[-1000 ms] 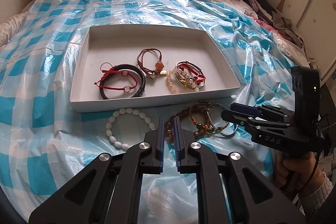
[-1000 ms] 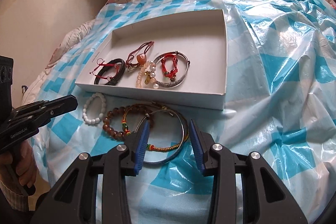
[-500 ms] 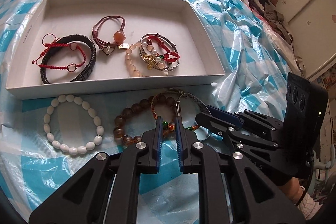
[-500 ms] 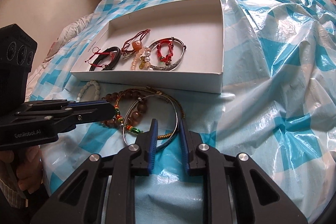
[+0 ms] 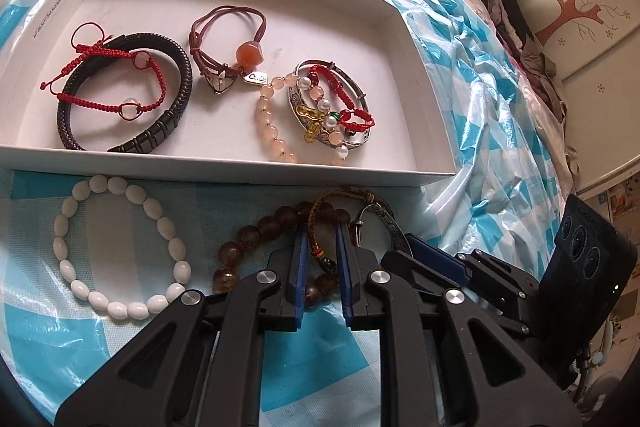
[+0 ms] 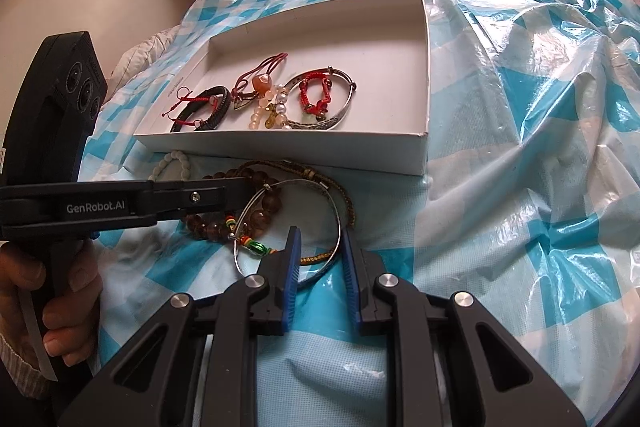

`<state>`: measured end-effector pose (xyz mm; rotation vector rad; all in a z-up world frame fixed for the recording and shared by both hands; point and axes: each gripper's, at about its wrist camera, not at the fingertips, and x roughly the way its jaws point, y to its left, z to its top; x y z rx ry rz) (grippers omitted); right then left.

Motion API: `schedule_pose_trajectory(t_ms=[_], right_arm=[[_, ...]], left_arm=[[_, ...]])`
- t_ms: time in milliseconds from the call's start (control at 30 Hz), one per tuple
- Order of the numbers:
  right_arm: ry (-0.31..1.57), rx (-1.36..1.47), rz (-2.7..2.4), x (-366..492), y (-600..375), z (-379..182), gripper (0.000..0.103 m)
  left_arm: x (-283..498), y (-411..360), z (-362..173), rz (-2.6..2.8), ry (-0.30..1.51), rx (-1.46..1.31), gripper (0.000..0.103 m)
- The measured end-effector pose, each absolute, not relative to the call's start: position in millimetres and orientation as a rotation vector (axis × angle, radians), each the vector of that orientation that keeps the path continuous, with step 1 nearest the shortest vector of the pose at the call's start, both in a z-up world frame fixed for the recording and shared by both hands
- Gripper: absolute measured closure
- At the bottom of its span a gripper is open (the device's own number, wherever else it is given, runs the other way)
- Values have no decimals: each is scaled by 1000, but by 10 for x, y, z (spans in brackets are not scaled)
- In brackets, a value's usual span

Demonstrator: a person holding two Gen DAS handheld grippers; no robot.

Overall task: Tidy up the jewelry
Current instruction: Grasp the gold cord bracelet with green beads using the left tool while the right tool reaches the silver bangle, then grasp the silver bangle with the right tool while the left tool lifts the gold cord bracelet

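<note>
Both black, blue-padded grippers are down in the bracelet pile in front of the shallow white cardboard tray (image 6: 416, 151). The left gripper (image 5: 322, 259) straddles a brown woven cord bracelet (image 5: 318, 223) (pads narrow, contact unclear); the right gripper (image 6: 318, 253) has narrowed around the thin silver wire bangle (image 6: 334, 203), grip uncertain.

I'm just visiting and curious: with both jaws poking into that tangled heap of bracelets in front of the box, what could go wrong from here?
The woven cord bracelet, brown bead bracelet and thin silver bangle overlap, so lifting one may drag the others along. The left gripper and right gripper are in the same heap; pulling apart could strain the cord or bend the bangle. The bangle might also slip out.
</note>
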<state>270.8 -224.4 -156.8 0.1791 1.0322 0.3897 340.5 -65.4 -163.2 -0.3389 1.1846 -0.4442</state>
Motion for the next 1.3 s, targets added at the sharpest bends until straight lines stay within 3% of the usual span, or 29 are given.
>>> schedule_pose_trajectory(t_ms=[67,500,567,700,800,1033,1300], right_arm=[[1033,177,394,2698,-2240,-1559,81],[1052,97,526,2340,-2119,-1402,81],[1062,107,537,2344,-2116,-1387,78],[1063,118,559,2369,-2051,-1349,54],[1068,106,550,2383,-1991,-1360,53],[1080,126,566,2422,-1944,-1379,38],[1072,5,550,2405,-1754,-1387,30]], left_arm=[[3369,-674,-1587,-450,1165,-318,98],[2795,-69,-1274,-368,1104,-277,98],[2742,99,-1304,-333,1112,-287,98],[2715,257,-1368,-300,1122,-310,98],[2719,250,-1388,-293,1116,-297,98],[2732,225,-1442,-306,1126,-298,98],[2733,223,-1451,-304,1128,-293,97]])
